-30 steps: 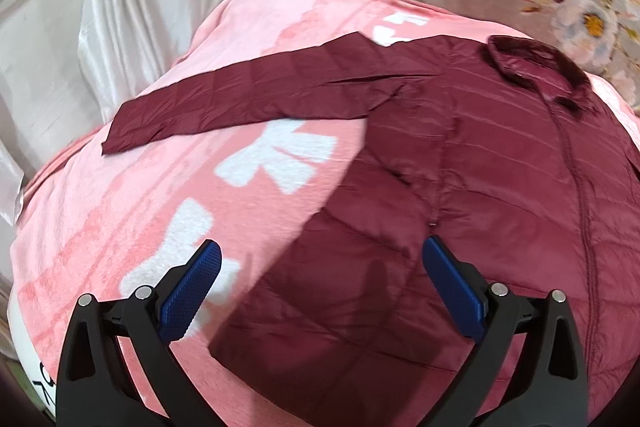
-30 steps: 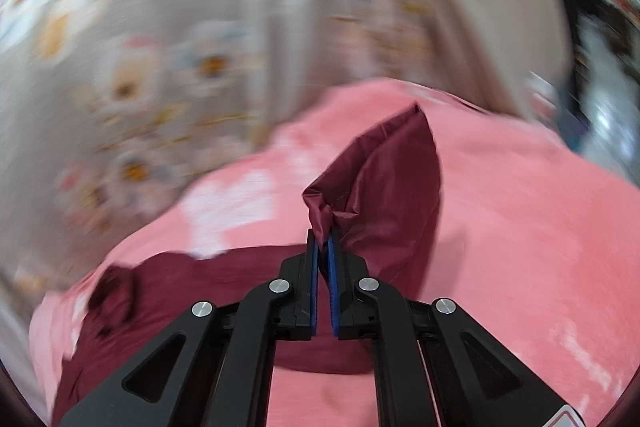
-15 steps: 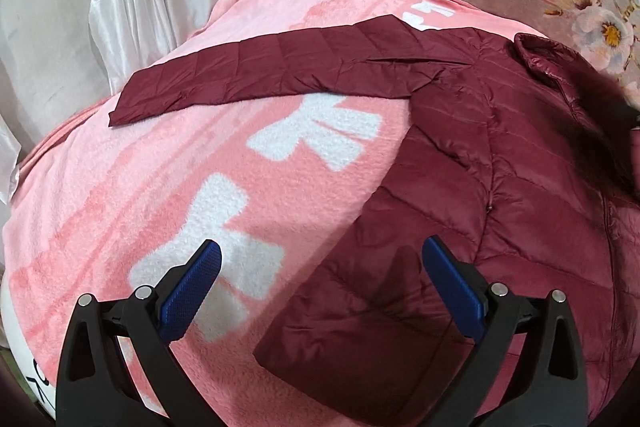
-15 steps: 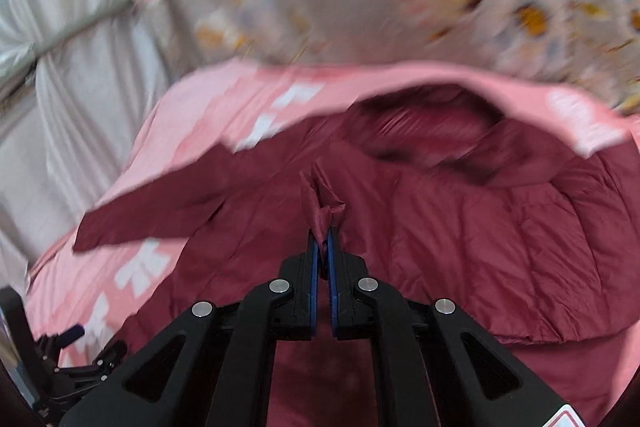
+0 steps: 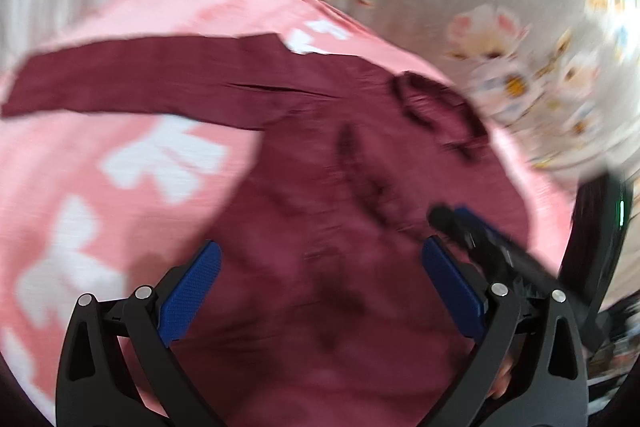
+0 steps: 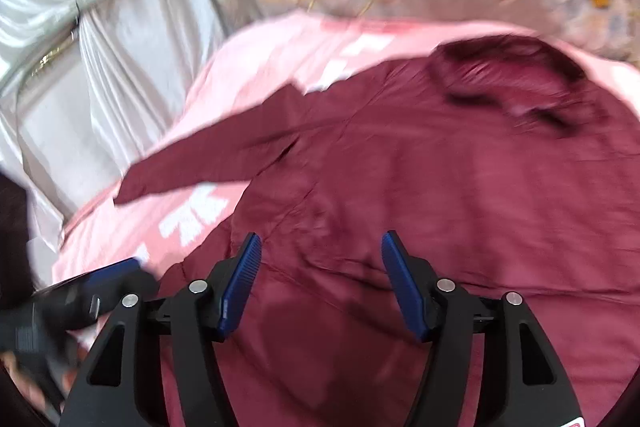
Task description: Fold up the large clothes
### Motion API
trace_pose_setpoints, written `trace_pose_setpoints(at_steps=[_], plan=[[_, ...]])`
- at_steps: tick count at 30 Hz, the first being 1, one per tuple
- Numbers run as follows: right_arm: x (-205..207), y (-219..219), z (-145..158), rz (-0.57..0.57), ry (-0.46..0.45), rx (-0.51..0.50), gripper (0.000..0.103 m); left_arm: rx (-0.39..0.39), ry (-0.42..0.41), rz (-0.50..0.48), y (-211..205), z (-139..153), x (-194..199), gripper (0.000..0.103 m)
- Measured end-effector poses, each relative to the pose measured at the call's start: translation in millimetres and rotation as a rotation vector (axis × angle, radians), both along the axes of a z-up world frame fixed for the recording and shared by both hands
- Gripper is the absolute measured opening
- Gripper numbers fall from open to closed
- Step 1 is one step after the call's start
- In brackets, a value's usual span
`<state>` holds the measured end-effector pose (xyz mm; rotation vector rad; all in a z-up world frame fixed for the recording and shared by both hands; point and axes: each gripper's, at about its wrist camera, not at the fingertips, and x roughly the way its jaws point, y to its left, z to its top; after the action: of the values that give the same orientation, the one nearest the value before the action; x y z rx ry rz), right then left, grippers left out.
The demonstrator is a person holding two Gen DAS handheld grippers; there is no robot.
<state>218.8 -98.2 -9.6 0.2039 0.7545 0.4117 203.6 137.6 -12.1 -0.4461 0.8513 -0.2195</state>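
Observation:
A maroon quilted jacket (image 5: 320, 187) lies flat on a pink blanket (image 5: 100, 187), collar (image 5: 436, 107) at the far side. One sleeve (image 5: 120, 83) stretches out to the left. My left gripper (image 5: 324, 279) hovers open over the jacket's lower body, nothing between its pads. In the right wrist view the jacket (image 6: 460, 187), its collar (image 6: 512, 83) and the outstretched sleeve (image 6: 208, 159) show again. My right gripper (image 6: 322, 271) hangs above the body with its jaws opening and no cloth between them. Each gripper shows blurred in the other's view: right gripper (image 5: 472, 231), left gripper (image 6: 92, 291).
The pink blanket (image 6: 260, 75) carries white shapes and covers a raised bed-like surface. Floral fabric (image 5: 500, 27) hangs behind it. A silvery curtain (image 6: 100, 47) with a metal rail stands at the left. A person's hand (image 6: 24, 387) shows at the lower left edge.
My right gripper swung the pinched sleeve end across onto the jacket's body and let it go, its jaws spreading apart. The left gripper turned toward the jacket, staying open.

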Motion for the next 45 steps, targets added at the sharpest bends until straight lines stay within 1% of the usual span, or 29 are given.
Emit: trace_pose_setpoints(at_steps=[1,4,6,7,8,10,11,12,13,14,15,17,19,21,22,23,24,25,27,28,29,30,32,34,35,38,40,42,45], plan=[[-8.6,-19.9,5.7,-0.044,-0.009,0.006,0.062,-0.066,0.018,-0.017,-4.9,0.3,10.0,0.098],[-23.7,-79.5,9.9,-0.191,0.010,0.038,0.062,-0.174,0.069,-0.047,-25.0,-4.7,38.7,0.098],[-34.6,-133.2,5.7,-0.325,0.043,0.105,0.062,-0.181,0.101,-0.057,-39.3,-12.7,56.1,0.098],[-42.3,-169.7,-0.3,-0.415,0.068,0.169,0.062,-0.179,0.123,-0.064,-46.9,-18.2,65.4,0.098],[-46.1,-190.4,-5.8,-0.471,0.089,0.214,0.063,-0.179,0.155,-0.076,-55.4,-26.2,76.0,0.098],[-53.0,-238.5,-22.7,-0.586,0.127,0.353,0.063,-0.178,0.194,-0.072,-64.8,-38.6,88.4,0.090],[-54.6,-252.1,-29.0,-0.616,0.136,0.393,0.063,-0.170,0.208,-0.064,-67.9,-44.5,94.6,0.075],[-54.5,-267.0,-35.4,-0.647,0.147,0.432,0.063,-0.155,0.220,-0.061,-70.3,-47.8,97.8,0.053],[-53.1,-275.9,-38.1,-0.660,0.154,0.454,0.063,-0.146,0.226,-0.074,-73.8,-50.6,102.3,0.042],[-48.8,-284.2,-43.6,-0.672,0.163,0.481,0.063,-0.141,0.230,-0.080,-73.8,-51.1,105.9,0.020],[-43.5,-288.6,-48.3,-0.674,0.174,0.503,0.063,-0.137,0.229,-0.078,-73.6,-50.3,107.6,0.011],[-29.3,-295.1,-58.4,-0.677,0.196,0.539,0.059,-0.117,0.205,-0.069,-67.5,-42.6,108.6,0.008],[-19.4,-304.0,-65.8,-0.693,0.209,0.539,0.052,-0.083,0.170,-0.052,-61.5,-33.9,110.3,0.006],[-5.2,-309.1,-69.2,-0.714,0.213,0.518,0.037,-0.025,0.122,-0.021,-56.0,-23.5,109.7,0.005],[0.6,-306.0,-69.9,-0.722,0.215,0.513,0.032,-0.013,0.115,-0.014,-54.6,-21.5,111.9,0.005],[11.0,-308.2,-71.9,-0.728,0.223,0.509,0.019,0.001,0.107,-0.012,-53.9,-20.1,114.1,0.004],[10.6,-310.0,-73.8,-0.728,0.223,0.503,0.001,0.025,0.104,-0.006,-54.4,-20.2,116.2,0.004],[11.8,-310.7,-73.5,-0.730,0.217,0.490,0.001,0.047,0.102,-0.004,-53.9,-21.7,116.8,0.004],[0.3,-308.6,-57.6,-0.733,0.126,0.461,0.001,0.075,0.106,-0.011,-57.2,-26.9,117.9,0.004],[-6.2,-304.4,-44.4,-0.728,0.068,0.426,0.001,0.091,0.112,-0.018,-59.4,-32.1,117.2,0.004],[-13.5,-297.9,-29.3,-0.726,0.007,0.359,0.001,0.099,0.119,-0.024,-61.4,-37.3,117.4,0.004],[-16.7,-291.8,-20.9,-0.726,-0.021,0.288,0.001,0.103,0.130,-0.028,-63.2,-43.9,118.1,0.004],[-11.4,-283.6,-20.2,-0.723,-0.001,0.175,0.001,0.109,0.151,-0.030,-65.1,-59.5,118.6,0.004],[-5.9,-280.6,-26.2,-0.716,0.047,0.133,0.004,0.122,0.109,-0.029,-66.5,-63.0,114.8,0.004],[-4.5,-282.0,-31.2,-0.712,0.083,0.145,0.011,0.136,0.091,-0.030,-67.6,-63.2,112.5,0.004],[-9.7,-288.1,-42.0,-0.710,0.129,0.242,0.014,0.145,0.068,-0.028,-67.5,-63.2,110.2,0.005],[-13.8,-294.6,-50.8,-0.711,0.144,0.313,0.020,0.153,0.054,-0.030,-68.1,-63.1,108.6,0.006],[-17.2,-296.4,-62.1,-0.722,0.167,0.342,0.038,0.171,0.036,-0.029,-70.1,-62.9,106.8,0.006],[-12.1,-302.9,-71.2,-0.739,0.190,0.371,0.040,0.181,0.023,-0.028,-70.9,-62.6,105.0,0.006]])
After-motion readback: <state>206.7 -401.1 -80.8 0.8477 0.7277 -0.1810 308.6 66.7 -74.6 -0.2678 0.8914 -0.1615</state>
